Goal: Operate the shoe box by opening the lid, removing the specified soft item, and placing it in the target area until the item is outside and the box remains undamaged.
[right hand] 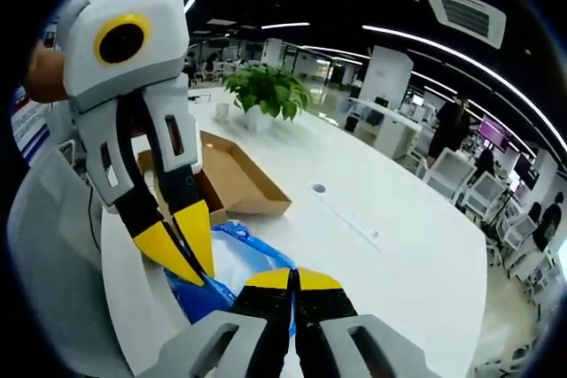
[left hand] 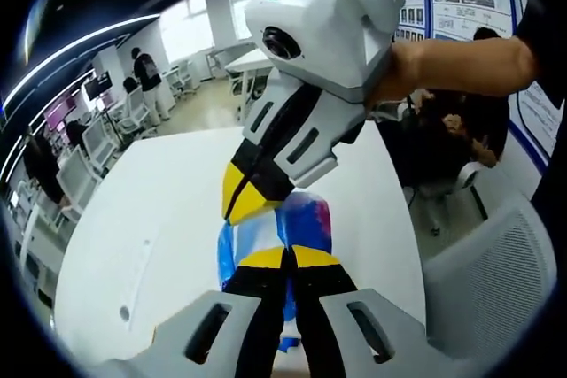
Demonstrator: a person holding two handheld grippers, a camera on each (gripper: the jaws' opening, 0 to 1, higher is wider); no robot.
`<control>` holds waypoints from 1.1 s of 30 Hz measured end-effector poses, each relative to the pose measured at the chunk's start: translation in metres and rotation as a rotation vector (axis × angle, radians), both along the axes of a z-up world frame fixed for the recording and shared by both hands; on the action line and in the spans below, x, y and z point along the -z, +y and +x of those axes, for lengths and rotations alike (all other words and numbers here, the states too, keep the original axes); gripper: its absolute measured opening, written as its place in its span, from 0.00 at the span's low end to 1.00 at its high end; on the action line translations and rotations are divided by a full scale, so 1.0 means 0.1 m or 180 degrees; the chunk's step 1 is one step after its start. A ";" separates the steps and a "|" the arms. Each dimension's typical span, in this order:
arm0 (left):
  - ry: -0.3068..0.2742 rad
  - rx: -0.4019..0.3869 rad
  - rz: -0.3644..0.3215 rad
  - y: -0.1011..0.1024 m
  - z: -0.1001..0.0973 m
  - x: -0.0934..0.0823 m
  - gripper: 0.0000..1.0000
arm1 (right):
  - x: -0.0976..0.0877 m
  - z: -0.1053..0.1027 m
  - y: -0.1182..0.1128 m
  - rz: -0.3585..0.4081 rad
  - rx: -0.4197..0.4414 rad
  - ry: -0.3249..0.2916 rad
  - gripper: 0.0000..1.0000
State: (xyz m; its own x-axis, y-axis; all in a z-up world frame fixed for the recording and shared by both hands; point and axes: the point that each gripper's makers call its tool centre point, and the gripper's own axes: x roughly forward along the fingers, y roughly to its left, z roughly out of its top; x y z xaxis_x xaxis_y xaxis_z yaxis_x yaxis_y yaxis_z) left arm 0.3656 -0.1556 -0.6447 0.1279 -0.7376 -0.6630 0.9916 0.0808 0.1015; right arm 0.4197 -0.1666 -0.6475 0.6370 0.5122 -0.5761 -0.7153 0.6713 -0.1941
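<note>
1. Left tongs [left hand: 286, 258], lower centre of the left gripper view: jaws pressed together on the blue soft item [left hand: 306, 223].
2. Right tongs [right hand: 292, 279], lower centre of the right gripper view: jaws likewise clamped on that item.
3. Soft item lies on the white worktop [right hand: 372, 219].
4. Open shoe box [right hand: 235, 174], centre left, just behind it.

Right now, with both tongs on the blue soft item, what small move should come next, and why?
Probably lower the blue soft item onto the white table and then open. Both tongs, left and right, look shut on it, and it is already outside the open cardboard box.
</note>
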 end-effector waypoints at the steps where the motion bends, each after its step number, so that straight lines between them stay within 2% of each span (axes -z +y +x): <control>1: 0.0005 0.0005 -0.0001 -0.02 0.00 0.01 0.00 | 0.01 0.00 -0.02 -0.0004 0.0010 0.0005 0.00; 20: 0.0081 0.0103 0.0008 -0.51 0.03 0.23 0.00 | 0.21 -0.01 -0.55 -0.0112 0.0106 0.0100 0.00; 33: 0.0137 0.0124 0.0020 -0.80 0.05 0.43 0.00 | 0.43 0.03 -0.87 -0.0216 0.0088 0.0187 0.00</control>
State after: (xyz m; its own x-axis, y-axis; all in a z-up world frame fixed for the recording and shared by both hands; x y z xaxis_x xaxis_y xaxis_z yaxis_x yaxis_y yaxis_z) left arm 0.3708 -0.2353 -0.6879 0.0705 -0.7373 -0.6719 0.9974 0.0415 0.0591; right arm 0.4229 -0.2538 -0.6900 0.6145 0.4533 -0.6457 -0.7081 0.6777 -0.1983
